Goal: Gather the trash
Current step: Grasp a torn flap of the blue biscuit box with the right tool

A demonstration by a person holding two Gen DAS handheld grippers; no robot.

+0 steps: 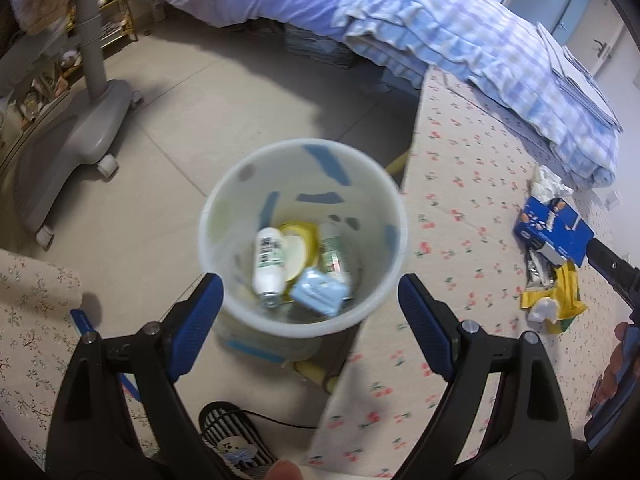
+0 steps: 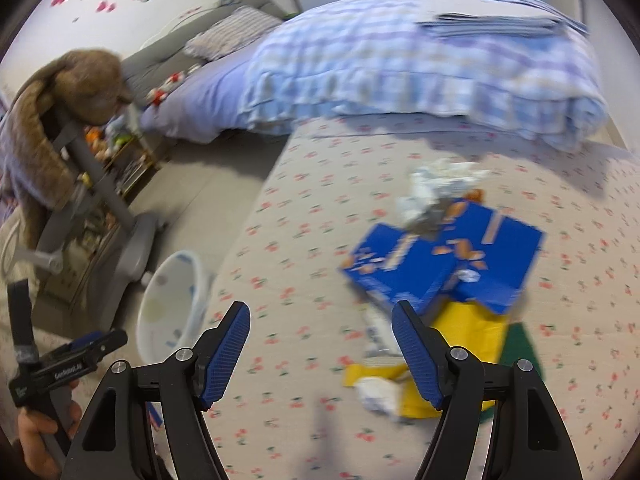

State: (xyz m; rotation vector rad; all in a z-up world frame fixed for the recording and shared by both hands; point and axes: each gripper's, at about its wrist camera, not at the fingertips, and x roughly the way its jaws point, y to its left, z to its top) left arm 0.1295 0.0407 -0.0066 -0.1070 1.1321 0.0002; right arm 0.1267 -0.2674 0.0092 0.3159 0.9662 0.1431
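Observation:
My left gripper [image 1: 310, 292] is shut on a white bin [image 1: 224, 200], its blue pads against opposite sides of the rim. The bin hangs tilted beside the bed edge [image 2: 172, 300]. Inside lie a white bottle [image 1: 268, 264], a yellow lid [image 1: 300, 248], a green-labelled can [image 1: 332, 252] and a pale blue packet [image 1: 320, 292]. On the cherry-print bedsheet [image 2: 304, 216] lie a blue cardboard box [image 2: 444, 264], crumpled white tissue [image 2: 440, 188], a yellow wrapper [image 2: 468, 332] and a small white wad [image 2: 376, 394]. My right gripper [image 2: 320, 320] is open above the sheet, just left of this pile, nothing between its fingers.
A checked blue quilt [image 2: 420, 68] is heaped at the back of the bed. A grey wheeled stand [image 1: 80, 132] stands on the tiled floor to the left. A striped slipper [image 1: 236, 436] and a yellow object [image 1: 316, 372] lie below the bin. A floral cushion [image 1: 32, 320] is at left.

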